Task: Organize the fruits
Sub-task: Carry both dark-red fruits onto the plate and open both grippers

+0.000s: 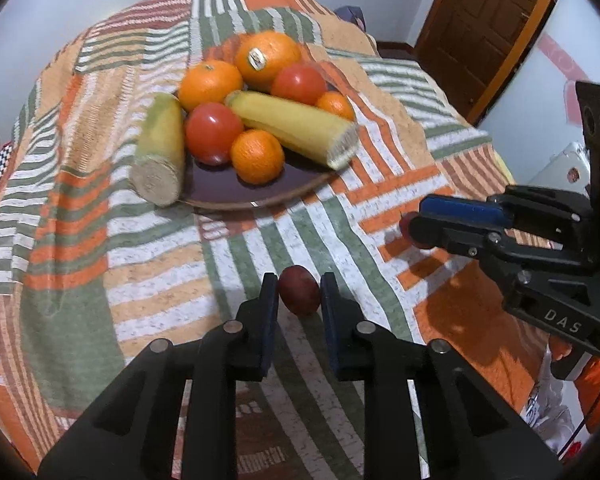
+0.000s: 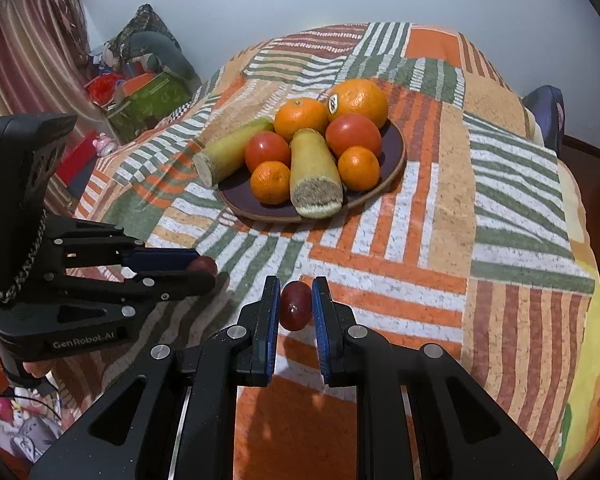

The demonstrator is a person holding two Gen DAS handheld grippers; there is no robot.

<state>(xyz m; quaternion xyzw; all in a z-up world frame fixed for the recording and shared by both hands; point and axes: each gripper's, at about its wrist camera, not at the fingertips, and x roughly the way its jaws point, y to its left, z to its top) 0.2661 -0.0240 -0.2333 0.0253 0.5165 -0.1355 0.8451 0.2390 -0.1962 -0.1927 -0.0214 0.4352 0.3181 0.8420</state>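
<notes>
Both of your grippers are closed on small dark red fruits. Your left gripper [image 1: 299, 292] has its blue pads against the sides of a dark red plum [image 1: 299, 290], which sits low over the striped patchwork cloth [image 1: 100, 240]. Your right gripper [image 2: 296, 300] is clamped in the same way on a second dark red plum [image 2: 296, 306], just above the cloth. The two grippers point toward each other across the near part of the cloth, close but apart. Beyond them stands a dark brown plate [image 2: 396, 152] holding oranges [image 2: 358, 98], two tomatoes [image 2: 354, 134] and a yellow corn cob [image 2: 314, 172]. A second corn cob [image 2: 230, 152] leans over the plate's left rim onto the cloth.
</notes>
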